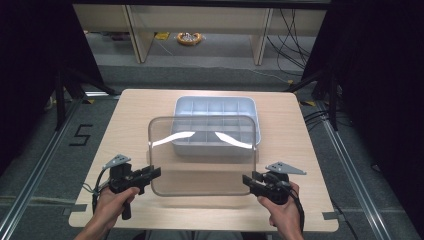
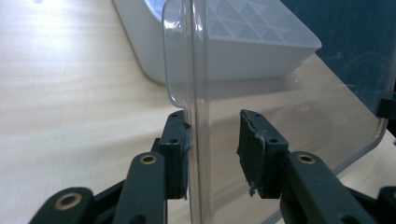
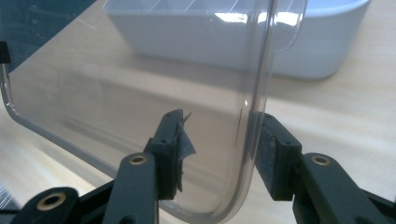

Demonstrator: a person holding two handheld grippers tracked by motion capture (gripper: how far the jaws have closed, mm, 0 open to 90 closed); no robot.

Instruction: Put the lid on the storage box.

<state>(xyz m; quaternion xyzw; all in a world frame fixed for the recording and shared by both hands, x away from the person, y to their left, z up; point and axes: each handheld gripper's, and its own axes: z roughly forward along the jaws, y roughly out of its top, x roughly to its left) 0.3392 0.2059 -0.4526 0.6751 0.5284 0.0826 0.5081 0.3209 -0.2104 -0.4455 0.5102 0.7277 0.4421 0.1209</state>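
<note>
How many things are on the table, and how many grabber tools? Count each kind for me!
Clear plastic lid: 1
White divided box: 1
Grippers: 2, the left gripper and the right gripper
Total: 4

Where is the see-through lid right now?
In the high view the clear lid is tilted up in front of the white divided box, between the left gripper and right gripper, their fingers straddling its side edges.

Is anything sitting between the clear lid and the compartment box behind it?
Nothing visible does. The clear lid is between both tools, left tool and right tool, and only bare table separates it from the compartment box.
</note>
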